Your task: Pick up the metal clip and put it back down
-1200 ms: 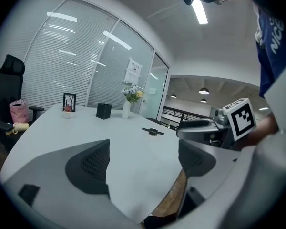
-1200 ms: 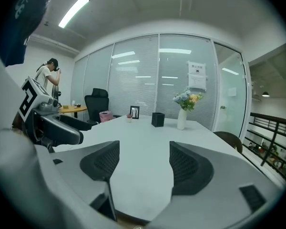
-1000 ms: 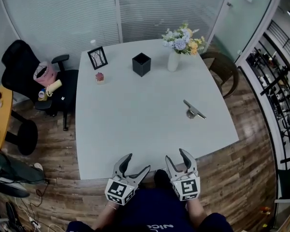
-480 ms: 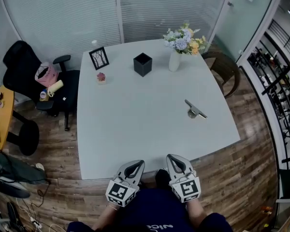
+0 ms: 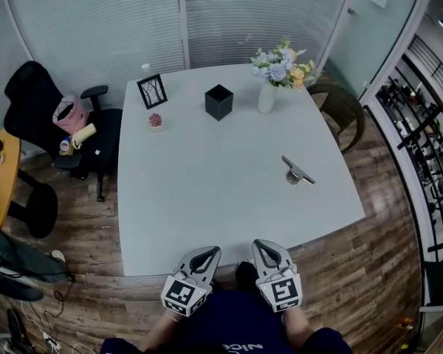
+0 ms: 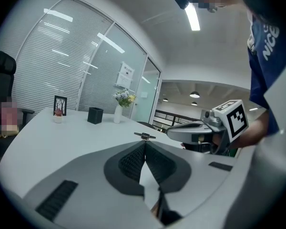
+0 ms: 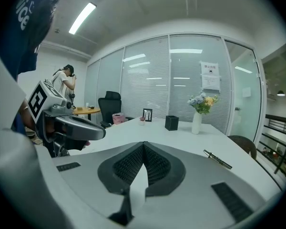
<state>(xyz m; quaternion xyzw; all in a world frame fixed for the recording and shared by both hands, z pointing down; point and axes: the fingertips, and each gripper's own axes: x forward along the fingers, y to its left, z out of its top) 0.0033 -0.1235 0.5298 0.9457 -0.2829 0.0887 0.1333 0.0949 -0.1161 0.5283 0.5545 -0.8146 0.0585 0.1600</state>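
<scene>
Left gripper (image 5: 209,252) and right gripper (image 5: 263,245): ribbed jaws closed, empty; slim metal clip (image 5: 297,172), perhaps winged, beyond.

The white table (image 5: 207,190) holds a frame (image 5: 151,91), a small pot (image 5: 155,120), a black box (image 5: 218,102) and a vase (image 5: 266,96) along its top edge; a clip (image 5: 297,172) lies centre right.

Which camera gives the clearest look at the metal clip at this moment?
The head view: it looks down on the metal clip, whole and alone on the white table toward its right edge. The right gripper view shows the metal clip low and side-on; the left gripper view shows only a tiny distant shape.
</scene>
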